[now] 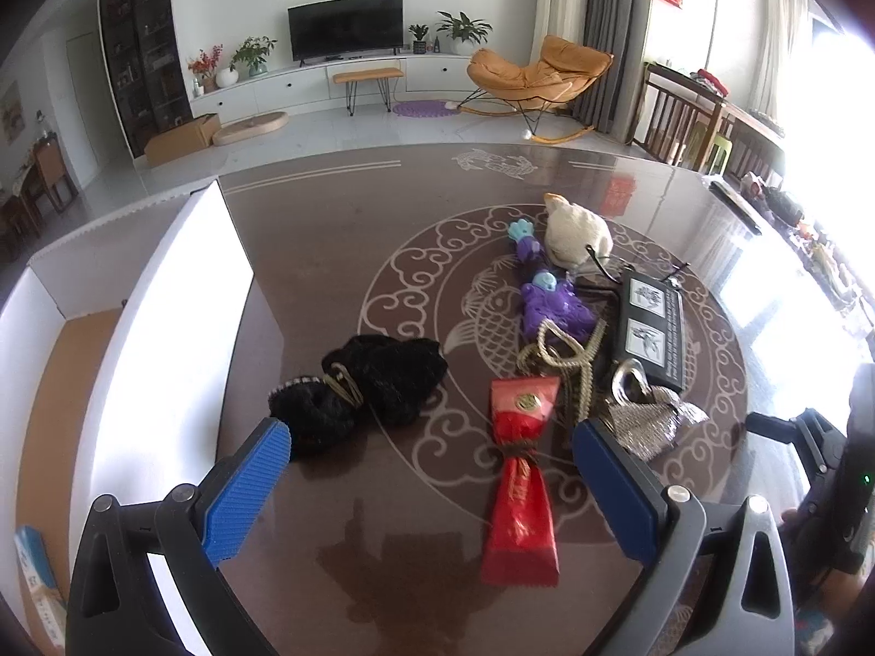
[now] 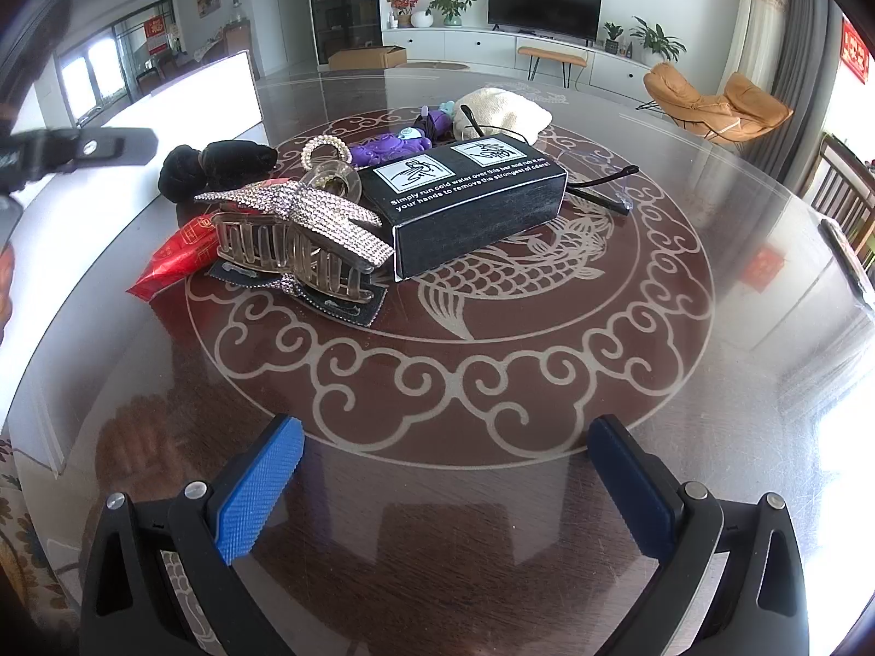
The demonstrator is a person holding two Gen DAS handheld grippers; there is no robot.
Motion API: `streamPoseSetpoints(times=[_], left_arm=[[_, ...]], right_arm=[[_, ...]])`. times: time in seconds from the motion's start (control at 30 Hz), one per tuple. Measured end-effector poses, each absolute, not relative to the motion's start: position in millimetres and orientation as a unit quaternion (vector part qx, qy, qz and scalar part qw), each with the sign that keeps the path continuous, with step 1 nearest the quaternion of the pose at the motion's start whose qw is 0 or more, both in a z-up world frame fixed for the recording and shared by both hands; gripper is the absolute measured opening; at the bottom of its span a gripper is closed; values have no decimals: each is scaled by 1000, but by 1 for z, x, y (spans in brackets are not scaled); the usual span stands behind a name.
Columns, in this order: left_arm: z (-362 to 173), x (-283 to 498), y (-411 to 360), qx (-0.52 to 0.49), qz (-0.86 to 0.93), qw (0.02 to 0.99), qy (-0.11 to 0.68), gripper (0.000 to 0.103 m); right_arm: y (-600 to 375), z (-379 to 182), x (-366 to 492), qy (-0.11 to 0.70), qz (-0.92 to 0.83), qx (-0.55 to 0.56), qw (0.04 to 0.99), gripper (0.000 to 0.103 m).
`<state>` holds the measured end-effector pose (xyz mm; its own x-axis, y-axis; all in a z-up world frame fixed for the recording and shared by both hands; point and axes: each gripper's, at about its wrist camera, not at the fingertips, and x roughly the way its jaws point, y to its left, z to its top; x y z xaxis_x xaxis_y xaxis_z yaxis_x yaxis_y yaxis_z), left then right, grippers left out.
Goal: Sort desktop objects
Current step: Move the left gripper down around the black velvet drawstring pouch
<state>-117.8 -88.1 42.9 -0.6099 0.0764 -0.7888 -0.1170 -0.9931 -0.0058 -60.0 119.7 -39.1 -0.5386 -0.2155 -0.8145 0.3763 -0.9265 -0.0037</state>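
Two claws hang over a dark brown tabletop (image 2: 683, 382) inlaid with pale cloud scrolls and a fish. At its left edge stands a large white box (image 1: 164, 295), open at the top with a brown floor inside. The left claw (image 1: 432, 470) is spread wide and grips nothing; its blue pads (image 1: 246, 492) sit apart on either side of a red foil packet (image 1: 522, 492), and the left pad is just beside a black fuzzy bundle (image 1: 383, 382). The right claw (image 2: 445, 475) is likewise spread wide and empty, poised above bare tabletop well short of the pile of things. Largest in that pile is a black carton (image 2: 476, 202) with two white pictures on its lid, lying flat near the middle of the fish. Behind it rests a cream plush toy (image 1: 579, 229), and beside that a purple rubber toy (image 1: 552, 306) with pale blue parts. A rhinestone hair claw clip (image 2: 298, 229) lies against the near left corner of the carton, partly on top of the red packet. A beaded loop (image 1: 563, 355) sits between the purple toy and the packet. Thin black-rimmed glasses (image 2: 601, 186) poke out from the far side of the carton, one arm resting on the tabletop.
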Motion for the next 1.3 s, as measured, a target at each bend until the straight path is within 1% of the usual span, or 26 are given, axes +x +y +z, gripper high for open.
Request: streamPoseSetpoints(times=[0.1,0.23,0.37,0.47,0.53,0.6,0.63,0.7,0.77,0.9,1.1,1.23,1.27,1.3], left_arm=[[39,-148,-94,-439,897,38,9,103],[29,-179,-88,-435,899,26,28,103],[1,-203,-89,-472,881,15,33,103],[-17,-203,-96,-491,871,23,26,103],[-25,-196,-100,-492,870,30,29,90],[-27,-186,-104,-484,874,42,30,68],[-27,-181,-106,-480,876,43,30,64],[-26,-173,-110,-480,876,37,25,51],[-25,-161,-112,-479,877,31,17,47],[-26,-122,-113,-474,880,20,1,47],[-29,-56,-116,-468,884,8,7,47],[-29,-35,-121,-470,883,16,6,47],[-28,-33,-122,-471,882,20,4,49],[-27,-32,-123,-473,881,27,3,53]], right_arm=[[120,-39,-60,89,-873,449,170,103],[120,-39,-60,89,-872,449,170,103],[120,-39,-60,89,-872,449,170,103],[120,-39,-60,89,-872,449,170,103],[120,-39,-60,89,-872,449,170,103],[120,-39,-60,89,-872,449,170,103],[120,-39,-60,89,-872,449,170,103],[120,-39,-60,89,-872,450,170,103],[120,-39,-60,89,-872,449,170,103],[120,-39,-60,89,-872,450,170,103],[120,-39,-60,89,-872,450,170,103],[120,-39,-61,89,-872,450,170,103],[120,-39,-60,89,-872,450,170,103],[120,-39,-60,89,-872,450,170,103]])
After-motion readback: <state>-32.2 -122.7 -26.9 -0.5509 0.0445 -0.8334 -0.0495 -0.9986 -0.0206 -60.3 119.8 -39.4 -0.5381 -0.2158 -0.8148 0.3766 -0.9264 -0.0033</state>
